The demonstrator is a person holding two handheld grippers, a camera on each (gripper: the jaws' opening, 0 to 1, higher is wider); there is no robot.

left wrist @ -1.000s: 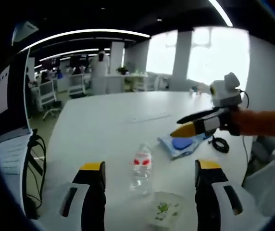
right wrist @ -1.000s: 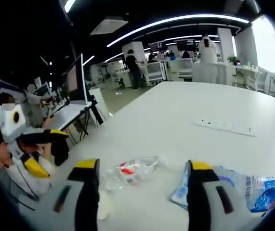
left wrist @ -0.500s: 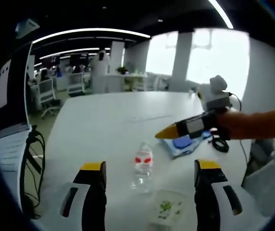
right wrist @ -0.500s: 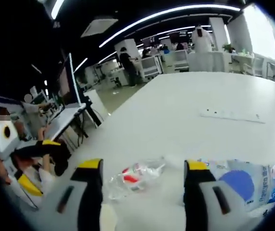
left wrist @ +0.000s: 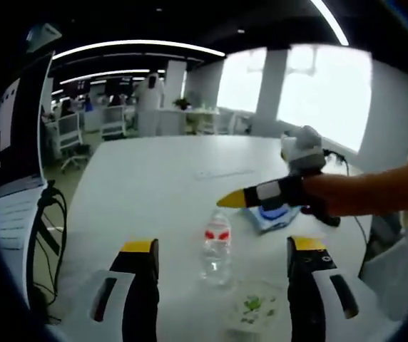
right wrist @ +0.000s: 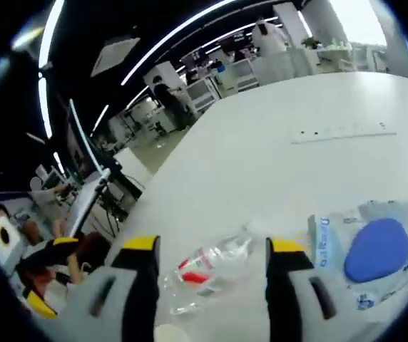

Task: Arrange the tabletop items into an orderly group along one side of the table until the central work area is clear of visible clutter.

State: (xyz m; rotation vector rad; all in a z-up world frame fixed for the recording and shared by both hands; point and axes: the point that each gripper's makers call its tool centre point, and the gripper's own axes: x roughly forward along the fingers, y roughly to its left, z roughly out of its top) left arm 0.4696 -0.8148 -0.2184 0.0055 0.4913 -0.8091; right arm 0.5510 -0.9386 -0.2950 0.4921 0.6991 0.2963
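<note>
A clear crinkled plastic bottle [left wrist: 217, 246] with a red label is seen upright on the smooth white table [left wrist: 154, 185], between the spread jaws of the left gripper [left wrist: 218, 285]. A flat blue-and-white packet [right wrist: 375, 249] lies beside it. The right gripper [right wrist: 207, 285] is held with jaws apart, bottle [right wrist: 207, 267] framed between them, nothing pinched.

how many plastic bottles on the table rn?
1. The clear plastic bottle with a red label stands upright between the left tool's jaws in its view; the right tool frames it too. Others may sit outside both views.
</note>
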